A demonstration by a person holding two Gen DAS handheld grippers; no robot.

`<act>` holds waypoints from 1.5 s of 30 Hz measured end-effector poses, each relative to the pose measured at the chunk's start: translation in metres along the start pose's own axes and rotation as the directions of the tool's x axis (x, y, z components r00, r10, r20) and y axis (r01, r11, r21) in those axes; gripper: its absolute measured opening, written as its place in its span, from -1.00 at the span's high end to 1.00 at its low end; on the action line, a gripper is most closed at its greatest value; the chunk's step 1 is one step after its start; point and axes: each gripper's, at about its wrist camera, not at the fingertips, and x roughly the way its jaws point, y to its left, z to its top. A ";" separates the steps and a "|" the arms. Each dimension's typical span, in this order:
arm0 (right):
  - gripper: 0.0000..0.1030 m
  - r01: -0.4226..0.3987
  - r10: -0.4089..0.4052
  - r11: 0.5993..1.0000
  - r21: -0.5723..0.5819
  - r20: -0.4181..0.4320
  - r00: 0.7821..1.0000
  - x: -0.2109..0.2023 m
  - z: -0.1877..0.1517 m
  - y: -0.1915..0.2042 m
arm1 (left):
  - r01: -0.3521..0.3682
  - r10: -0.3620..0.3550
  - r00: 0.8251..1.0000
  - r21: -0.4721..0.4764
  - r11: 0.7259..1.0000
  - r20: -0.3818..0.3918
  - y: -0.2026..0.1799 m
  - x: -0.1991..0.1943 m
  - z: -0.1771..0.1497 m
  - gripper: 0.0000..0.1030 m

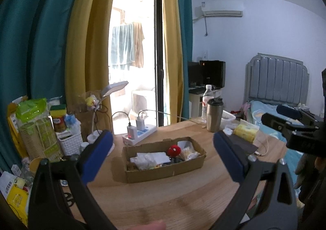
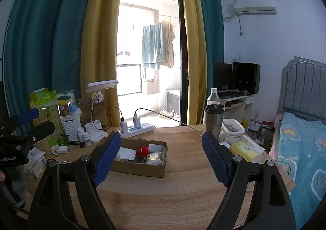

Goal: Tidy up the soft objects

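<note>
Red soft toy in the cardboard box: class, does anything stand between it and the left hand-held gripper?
Only the box's near wall. The red soft toy lies inside the cardboard box; bare tabletop separates it from the open left hand-held gripper, so reach over the wall.

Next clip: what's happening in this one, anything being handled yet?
Nothing is held yet. A person has both grippers raised over a wooden desk. The left gripper and the right gripper are both open and empty, pointed at a shallow cardboard box in the middle of the desk. The box already holds a red plush toy, some white packets and other small items. A yellow tissue pack sits to the right, untouched.
</note>
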 end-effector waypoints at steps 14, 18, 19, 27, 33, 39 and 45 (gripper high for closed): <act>-0.64 -0.004 0.004 1.000 -0.001 -0.009 1.000 -0.001 -0.002 0.003 | -0.001 0.001 1.000 -0.005 1.000 -0.001 0.000 0.000 0.000 -0.94; -0.64 -0.006 0.006 1.000 -0.003 -0.011 1.000 0.000 -0.004 0.002 | 0.000 0.000 1.000 -0.006 1.000 0.000 0.001 0.000 0.000 -0.94; -0.64 -0.005 0.005 1.000 -0.002 -0.011 1.000 0.000 -0.003 0.002 | -0.001 0.001 1.000 -0.006 1.000 0.000 0.001 0.000 0.000 -0.94; -0.64 -0.009 0.009 1.000 -0.004 -0.014 1.000 0.002 -0.004 0.004 | -0.003 0.002 1.000 -0.013 1.000 -0.008 0.001 0.000 -0.005 -0.94; -0.64 -0.008 0.008 1.000 -0.004 -0.014 1.000 0.002 -0.004 0.004 | -0.001 0.001 1.000 -0.017 1.000 -0.009 0.001 0.001 -0.006 -0.94; -0.64 -0.009 0.009 1.000 -0.003 -0.016 1.000 0.003 -0.005 0.004 | -0.002 0.002 1.000 -0.016 1.000 -0.009 0.001 0.000 -0.006 -0.94; -0.64 -0.007 0.007 1.000 -0.002 -0.017 1.000 0.003 -0.004 0.004 | 0.000 0.000 1.000 -0.016 1.000 -0.010 0.002 0.000 -0.007 -0.94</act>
